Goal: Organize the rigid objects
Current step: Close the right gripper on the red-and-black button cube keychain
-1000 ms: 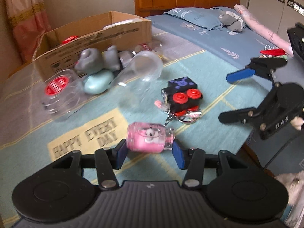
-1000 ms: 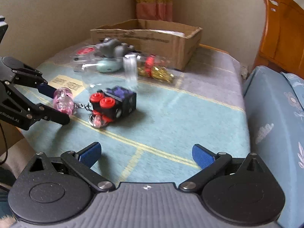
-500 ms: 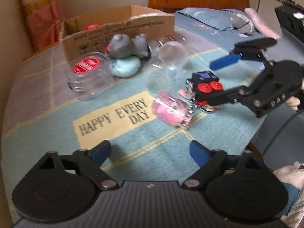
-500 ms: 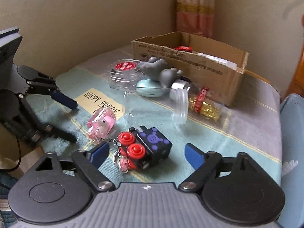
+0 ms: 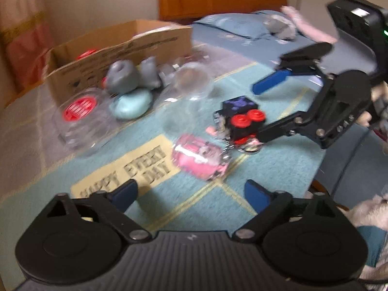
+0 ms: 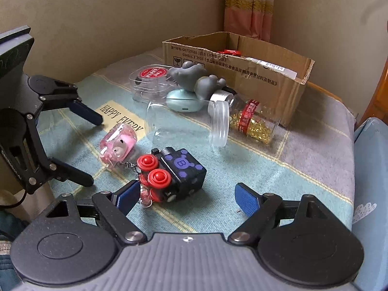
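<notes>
A pink pig keychain charm (image 5: 200, 156) (image 6: 118, 144) lies on the teal mat, chained to a black cube with red buttons (image 5: 238, 122) (image 6: 178, 174). My left gripper (image 5: 191, 194) is open and empty, just short of the charm; it also shows in the right wrist view (image 6: 89, 150). My right gripper (image 6: 188, 197) is open, its fingers on either side of the black cube, close to it; it also shows in the left wrist view (image 5: 264, 111). A cardboard box (image 6: 242, 70) (image 5: 116, 55) stands behind.
An empty clear jar (image 6: 186, 123) lies on its side mid-table. Beside it lie a jar of gold pieces (image 6: 252, 121), a grey toy (image 6: 196, 80), a teal case (image 6: 184, 100) and a clear tub with a red label (image 6: 150, 82). A bed (image 5: 242, 31) lies past the table.
My left gripper let go of the pink charm, opened and drew back. My right gripper moved in toward the black cube and now straddles it.
</notes>
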The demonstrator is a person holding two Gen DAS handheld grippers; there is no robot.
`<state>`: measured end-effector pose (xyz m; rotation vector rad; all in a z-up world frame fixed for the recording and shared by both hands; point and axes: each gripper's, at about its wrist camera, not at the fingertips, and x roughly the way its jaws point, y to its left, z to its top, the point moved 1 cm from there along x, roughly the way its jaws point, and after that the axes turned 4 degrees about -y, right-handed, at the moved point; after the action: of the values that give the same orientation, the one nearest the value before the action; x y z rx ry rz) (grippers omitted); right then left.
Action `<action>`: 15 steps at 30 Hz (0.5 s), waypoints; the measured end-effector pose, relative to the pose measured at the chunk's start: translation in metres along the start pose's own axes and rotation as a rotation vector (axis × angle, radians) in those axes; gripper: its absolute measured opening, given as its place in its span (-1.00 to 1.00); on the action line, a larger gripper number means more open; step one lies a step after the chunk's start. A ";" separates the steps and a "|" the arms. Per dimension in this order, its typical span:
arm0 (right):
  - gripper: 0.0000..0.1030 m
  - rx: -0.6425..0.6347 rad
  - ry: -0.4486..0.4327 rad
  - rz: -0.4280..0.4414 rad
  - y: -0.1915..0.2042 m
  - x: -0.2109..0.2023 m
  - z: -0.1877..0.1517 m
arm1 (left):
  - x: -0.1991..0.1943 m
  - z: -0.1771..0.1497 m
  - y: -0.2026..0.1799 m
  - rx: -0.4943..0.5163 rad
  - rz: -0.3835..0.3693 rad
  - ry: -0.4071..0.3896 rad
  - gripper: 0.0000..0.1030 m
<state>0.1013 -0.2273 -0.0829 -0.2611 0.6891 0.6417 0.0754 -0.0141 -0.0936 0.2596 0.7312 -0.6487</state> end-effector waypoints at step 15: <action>0.51 -0.119 0.027 0.137 -0.005 0.021 0.020 | 0.013 0.019 -0.001 0.120 -0.077 -0.005 0.04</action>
<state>0.1271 -0.2128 -0.0816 -0.3350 0.6994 0.8123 0.0929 -0.0293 -0.0887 0.3409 0.7016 -0.7678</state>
